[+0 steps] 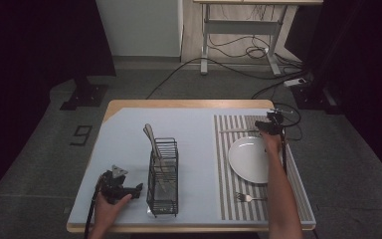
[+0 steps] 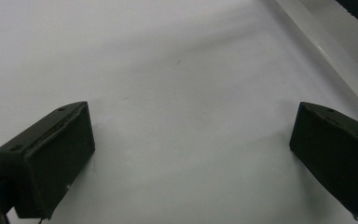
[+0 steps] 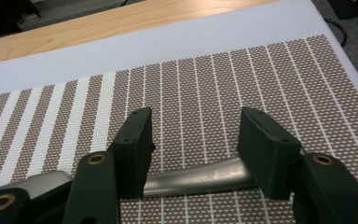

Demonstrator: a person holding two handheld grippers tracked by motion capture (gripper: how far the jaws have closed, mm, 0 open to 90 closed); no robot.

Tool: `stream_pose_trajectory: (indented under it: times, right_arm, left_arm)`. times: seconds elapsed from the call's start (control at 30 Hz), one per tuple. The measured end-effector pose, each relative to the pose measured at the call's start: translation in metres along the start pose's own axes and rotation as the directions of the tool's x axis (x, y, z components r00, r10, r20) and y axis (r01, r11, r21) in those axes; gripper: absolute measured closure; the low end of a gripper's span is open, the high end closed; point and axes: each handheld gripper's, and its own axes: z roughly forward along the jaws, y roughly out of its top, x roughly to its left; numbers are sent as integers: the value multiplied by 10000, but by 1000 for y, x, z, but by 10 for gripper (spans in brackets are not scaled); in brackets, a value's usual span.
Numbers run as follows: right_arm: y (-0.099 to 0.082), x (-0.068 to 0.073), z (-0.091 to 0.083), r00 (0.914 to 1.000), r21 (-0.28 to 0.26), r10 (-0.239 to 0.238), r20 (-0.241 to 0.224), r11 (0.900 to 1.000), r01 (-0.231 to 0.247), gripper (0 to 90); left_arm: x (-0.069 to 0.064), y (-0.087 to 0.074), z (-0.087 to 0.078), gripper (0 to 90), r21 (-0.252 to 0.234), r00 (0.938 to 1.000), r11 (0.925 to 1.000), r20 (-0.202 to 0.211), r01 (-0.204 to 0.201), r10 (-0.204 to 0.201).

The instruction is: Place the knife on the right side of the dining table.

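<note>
Our left gripper [image 1: 138, 189] rests idle on the counter [image 1: 129, 129] beside the rack [image 1: 162, 174], fingers wide and empty. Our right gripper [image 3: 193, 154] straddles the knife [image 3: 200, 179] on the placemat [image 3: 214, 93] beyond the plate [image 1: 248, 159], fingers half open, not pressing. We should lower squarely, then close across the handle. The right gripper view reveals that gap; the high view shows the fork [image 1: 248, 197].

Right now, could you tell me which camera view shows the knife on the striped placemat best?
The right gripper view: the knife handle lies close up across the striped placemat, between the right gripper's open jaws. The high view shows it as a thin sliver beyond the plate. The left gripper view faces bare table surface.
</note>
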Motion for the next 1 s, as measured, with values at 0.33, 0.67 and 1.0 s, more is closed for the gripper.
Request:
stream_pose_trajectory:
  times: [0.33,0.67,1.0]
  right_arm:
    - [0,-3,-5,9994,-164,348,59,9993,-347,424]
    - [-4,-5,-38,9965,-686,446,-700,9964,-494,422]
    - [-20,6,-68,9911,-893,-66,-1331,9960,-54,421]
  left_arm:
    - [0,0,0,0,-3,10000,10000,-2,3,-3]
    - [0,0,0,0,-5,10000,10000,-1,-13,13]
    - [0,0,0,0,-2,10000,10000,9,21,-21]
